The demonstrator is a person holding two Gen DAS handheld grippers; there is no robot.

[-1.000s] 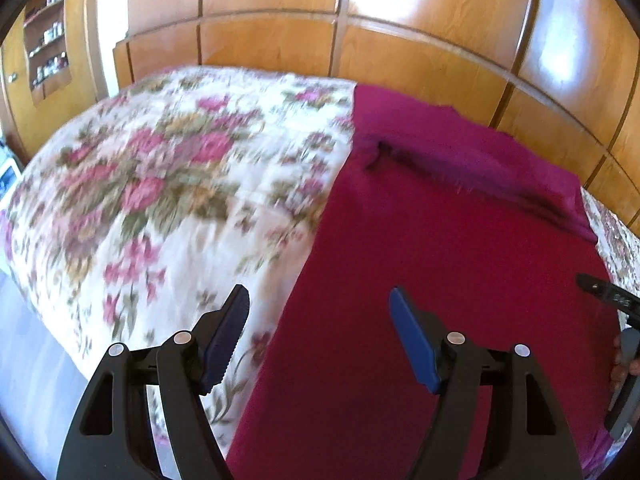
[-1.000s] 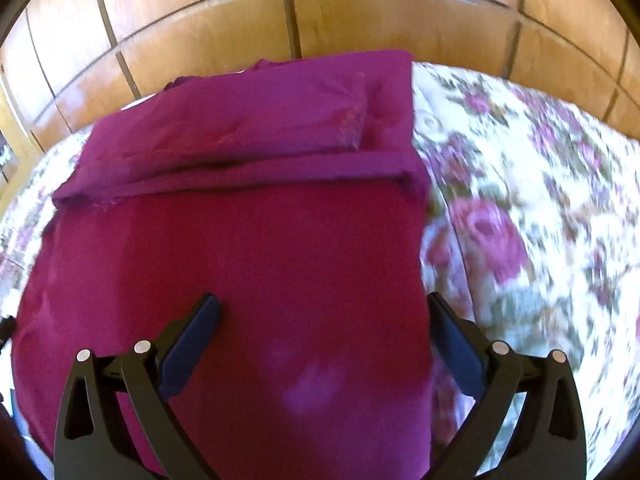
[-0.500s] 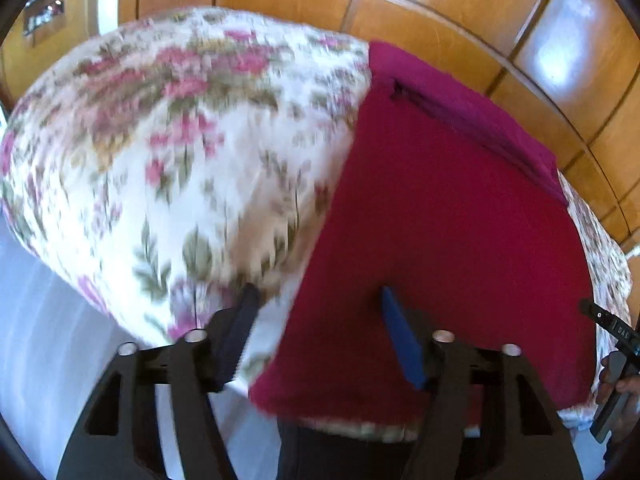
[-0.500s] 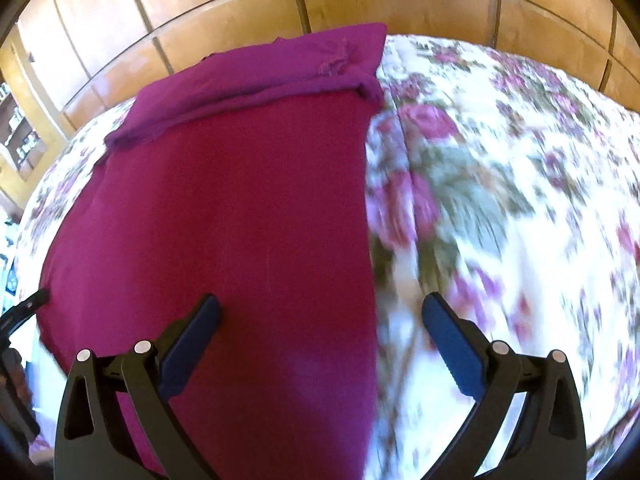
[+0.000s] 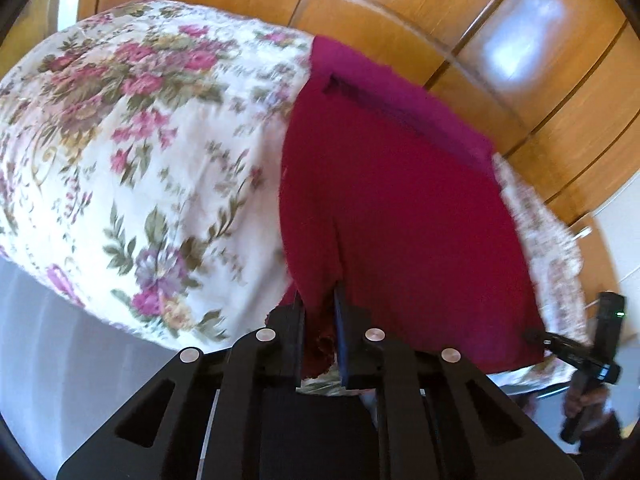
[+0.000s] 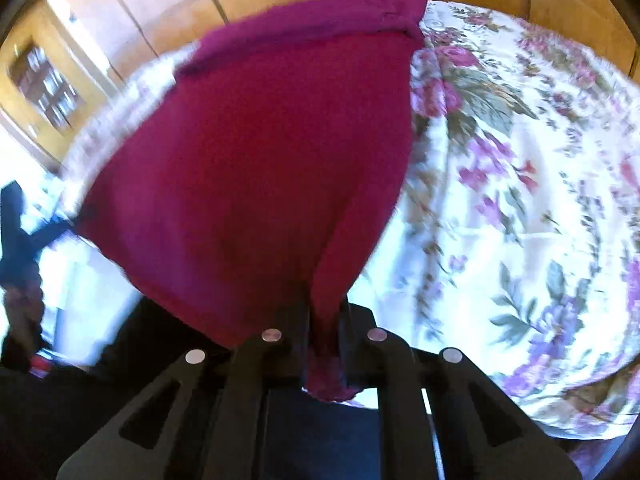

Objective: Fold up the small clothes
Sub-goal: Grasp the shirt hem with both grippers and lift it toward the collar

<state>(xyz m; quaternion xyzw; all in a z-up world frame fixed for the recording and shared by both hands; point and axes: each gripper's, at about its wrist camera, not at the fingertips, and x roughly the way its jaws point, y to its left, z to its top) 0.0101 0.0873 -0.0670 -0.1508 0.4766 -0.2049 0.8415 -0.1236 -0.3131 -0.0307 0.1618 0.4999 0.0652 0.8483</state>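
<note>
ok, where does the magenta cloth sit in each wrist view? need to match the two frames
Left wrist: magenta cloth fills centre-right, near corner pinched in the left gripper.
Right wrist: cloth fills centre-left, near corner pinched in the right gripper.
Shared landmark: the folded-over band along the cloth's far edge, against the wooden panels, with the floral bedspread beside it.

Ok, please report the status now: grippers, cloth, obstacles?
Left gripper shut on cloth. Right gripper shut on cloth. Far end already folded. Nothing in the way.
</note>
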